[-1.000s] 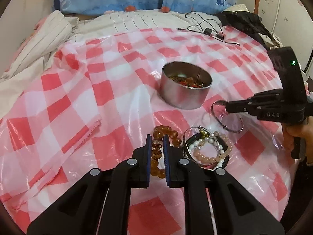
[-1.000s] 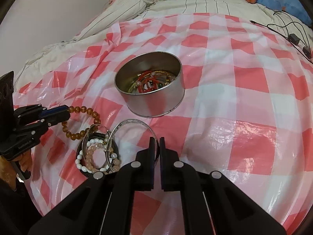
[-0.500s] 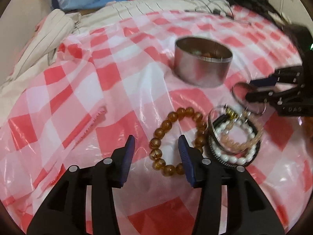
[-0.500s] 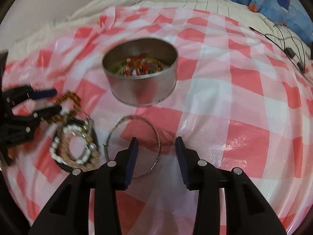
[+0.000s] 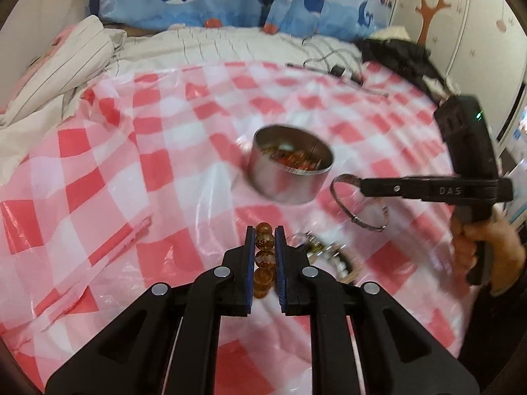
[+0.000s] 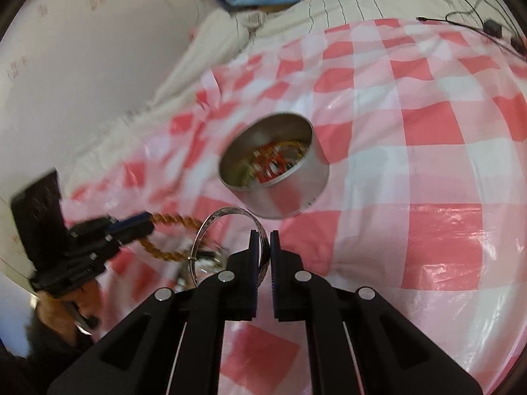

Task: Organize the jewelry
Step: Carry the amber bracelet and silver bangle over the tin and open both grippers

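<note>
- The left gripper (image 5: 265, 247) points downward, and its jaws are closing with amber beads (image 5: 264, 256) between the pads.
- The right gripper (image 6: 262, 247) is closed on a silver bangle (image 6: 227, 217); a hand (image 5: 484, 250) holds its handle.

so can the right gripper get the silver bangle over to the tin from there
Probably yes. The right gripper is shut on the silver bangle, and the open tin sits just ahead with bare checked cloth between them.
</note>
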A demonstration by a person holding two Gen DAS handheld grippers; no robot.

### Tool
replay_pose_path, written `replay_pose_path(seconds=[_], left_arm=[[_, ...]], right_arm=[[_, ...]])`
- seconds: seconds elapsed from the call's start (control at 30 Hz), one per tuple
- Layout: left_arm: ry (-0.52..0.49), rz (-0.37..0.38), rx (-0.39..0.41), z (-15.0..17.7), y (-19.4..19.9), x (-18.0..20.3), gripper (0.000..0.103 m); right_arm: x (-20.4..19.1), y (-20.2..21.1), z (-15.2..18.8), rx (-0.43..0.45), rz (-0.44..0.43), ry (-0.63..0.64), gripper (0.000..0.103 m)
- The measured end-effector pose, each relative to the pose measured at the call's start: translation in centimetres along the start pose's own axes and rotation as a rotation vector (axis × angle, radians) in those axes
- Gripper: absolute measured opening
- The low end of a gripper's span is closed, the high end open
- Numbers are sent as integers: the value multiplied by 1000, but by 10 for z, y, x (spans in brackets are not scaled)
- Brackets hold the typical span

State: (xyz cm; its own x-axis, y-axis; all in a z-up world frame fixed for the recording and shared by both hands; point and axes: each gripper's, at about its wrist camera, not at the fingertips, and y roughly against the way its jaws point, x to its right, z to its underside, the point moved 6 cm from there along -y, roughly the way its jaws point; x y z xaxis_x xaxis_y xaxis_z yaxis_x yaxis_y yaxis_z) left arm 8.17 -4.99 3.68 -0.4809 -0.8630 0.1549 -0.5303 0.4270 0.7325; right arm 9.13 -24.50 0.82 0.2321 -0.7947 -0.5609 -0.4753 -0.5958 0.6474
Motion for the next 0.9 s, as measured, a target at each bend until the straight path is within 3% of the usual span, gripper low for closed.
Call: replay_pose_path(seconds=[0.47, 0.9], left_arm=[[1, 84, 112, -56, 10, 41, 10], [28, 125, 146, -100, -18, 57, 10]], right_arm=[[3, 17, -22, 105, 88, 25, 7], [5, 4, -48, 138, 118, 43, 7]])
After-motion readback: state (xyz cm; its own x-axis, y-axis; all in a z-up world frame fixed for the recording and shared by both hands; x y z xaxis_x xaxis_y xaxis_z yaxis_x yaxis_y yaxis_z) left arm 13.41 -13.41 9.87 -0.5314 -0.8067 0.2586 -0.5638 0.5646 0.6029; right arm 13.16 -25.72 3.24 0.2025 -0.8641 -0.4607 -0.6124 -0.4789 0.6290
